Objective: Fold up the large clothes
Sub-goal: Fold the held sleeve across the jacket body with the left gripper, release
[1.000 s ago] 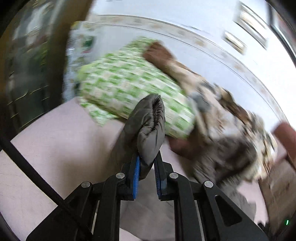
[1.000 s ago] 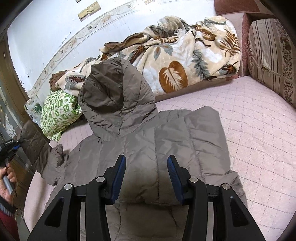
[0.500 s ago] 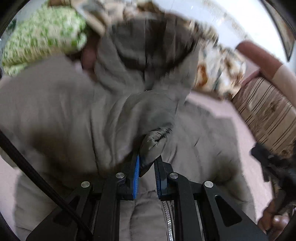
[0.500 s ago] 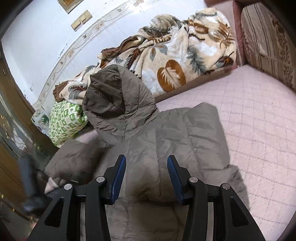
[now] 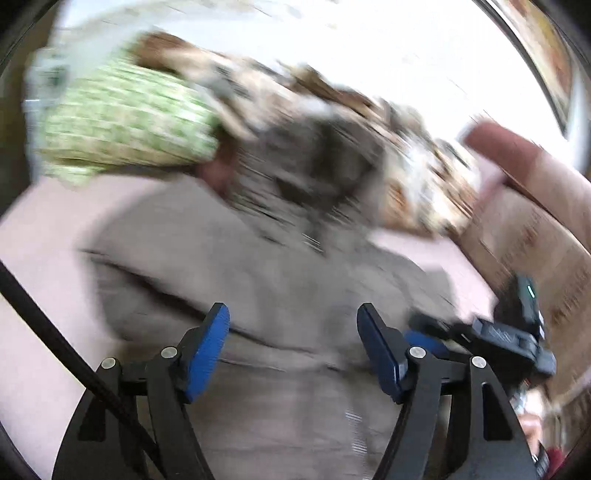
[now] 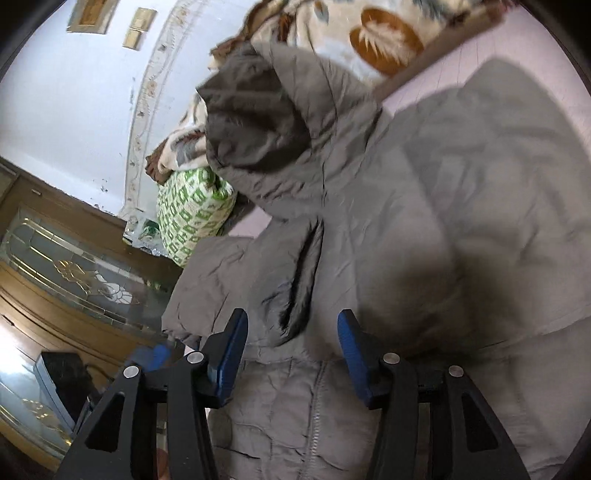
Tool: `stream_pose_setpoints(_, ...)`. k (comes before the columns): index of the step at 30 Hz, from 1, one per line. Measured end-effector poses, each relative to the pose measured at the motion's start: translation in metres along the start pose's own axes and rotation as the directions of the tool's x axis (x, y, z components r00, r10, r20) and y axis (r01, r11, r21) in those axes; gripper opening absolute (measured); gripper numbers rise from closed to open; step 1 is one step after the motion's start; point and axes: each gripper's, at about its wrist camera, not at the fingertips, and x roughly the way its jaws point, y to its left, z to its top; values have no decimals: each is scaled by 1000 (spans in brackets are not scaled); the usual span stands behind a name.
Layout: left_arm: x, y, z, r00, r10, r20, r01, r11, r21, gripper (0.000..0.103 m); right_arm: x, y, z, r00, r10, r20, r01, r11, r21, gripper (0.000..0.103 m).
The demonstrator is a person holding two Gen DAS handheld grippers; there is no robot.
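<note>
Left wrist view: the sleeve (image 6: 236,280), gripped a moment ago, is released onto the jacket (image 5: 280,280) as the left gripper (image 5: 293,345) jaws are opening empty, so one fold is judged laid.

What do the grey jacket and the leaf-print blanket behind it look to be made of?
Jacket: seemingly thin woven synthetic over padding, matte with slight sheen; quilted stitch lines, puffy panels and fine crinkles suggest it. Blanket: probably plush fleece, soft and matte; its thick rounded folds and fuzzy-edged leaf print point that way.

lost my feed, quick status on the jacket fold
Left gripper opening, nothing between pads. Right gripper opening, empty. Grey hooded puffer jacket flat on bed, sleeve folded in. Nothing in the way.
</note>
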Motion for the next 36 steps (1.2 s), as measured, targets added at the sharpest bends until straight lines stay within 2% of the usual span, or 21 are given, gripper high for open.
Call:
stream_pose_setpoints(4, 4, 66, 11, 999, 34, 20, -30, 987, -156, 71, 23, 2, -7, 999, 28, -38, -27, 999, 22, 55)
stream_pose_setpoints(7, 2, 99, 12, 997, 56, 49, -43, 970, -239, 71, 41, 3, -14, 998, 19, -62, -17, 999, 33, 55)
stream_pose_setpoints(8, 4, 107, 14, 998, 43, 52, -28, 964, -266, 71, 47, 3, -14, 998, 18, -56, -16, 999, 33, 55)
stream_pose_setpoints(10, 2, 117, 18, 997, 36, 63, -17, 959, -283, 71, 57, 4, -12, 999, 20, -51, -19, 999, 27, 55)
stream_pose_setpoints(12, -3, 122, 19, 993, 75, 92, -47, 960, -278, 71, 68, 5, -10, 999, 11, -37, -11, 1000, 12, 55)
stream_pose_setpoints(15, 5, 128, 21, 988, 125, 94, -96, 959, -266, 71, 71, 10, -6, 1000, -2, -28, 1, 1000, -24, 54)
stream_pose_setpoints(16, 9, 131, 21, 987, 137, 88, -109, 957, -269, 71, 67, 12, -7, 1000, -16, -18, 15, 999, -47, 37)
stream_pose_setpoints(17, 12, 134, 21, 987, 138, 77, -112, 955, -274, 71, 62, 15, -5, 999, -43, 1, 43, 996, -74, 27)
stream_pose_setpoints(19, 17, 140, 19, 990, 129, 62, -106, 950, -293, 71, 48, 19, 0, 995, -94, 39, 98, 989, -111, 22)
stream_pose_setpoints(23, 31, 132, 16, 998, 59, 34, -47, 960, -275, 72, 18, 20, 14, 981, -154, 114, 169, 977, -131, 22)
stream_pose_setpoints(26, 44, 110, 12, 999, 35, 5, -33, 979, -200, 73, 0, 24, 18, 950, -259, 177, 288, 943, -167, 22)
stream_pose_setpoints(30, 43, 81, 12, 998, -60, 5, 61, 993, -103, 73, -19, 20, 23, 876, -401, 269, 455, 872, -179, 22)
stream_pose_setpoints(32, 44, 73, 11, 995, -98, 1, 98, 991, -88, 73, -26, 13, 29, 854, -433, 288, 488, 859, -154, 21)
stream_pose_setpoints(34, 49, 69, 9, 996, -85, -12, 84, 993, -83, 73, -30, 7, 33, 838, -462, 290, 514, 847, -135, 21)
stream_pose_setpoints(36, 59, 67, 7, 999, -18, -47, 14, 997, -70, 73, -31, -1, 35, 824, -490, 285, 536, 837, -112, 22)
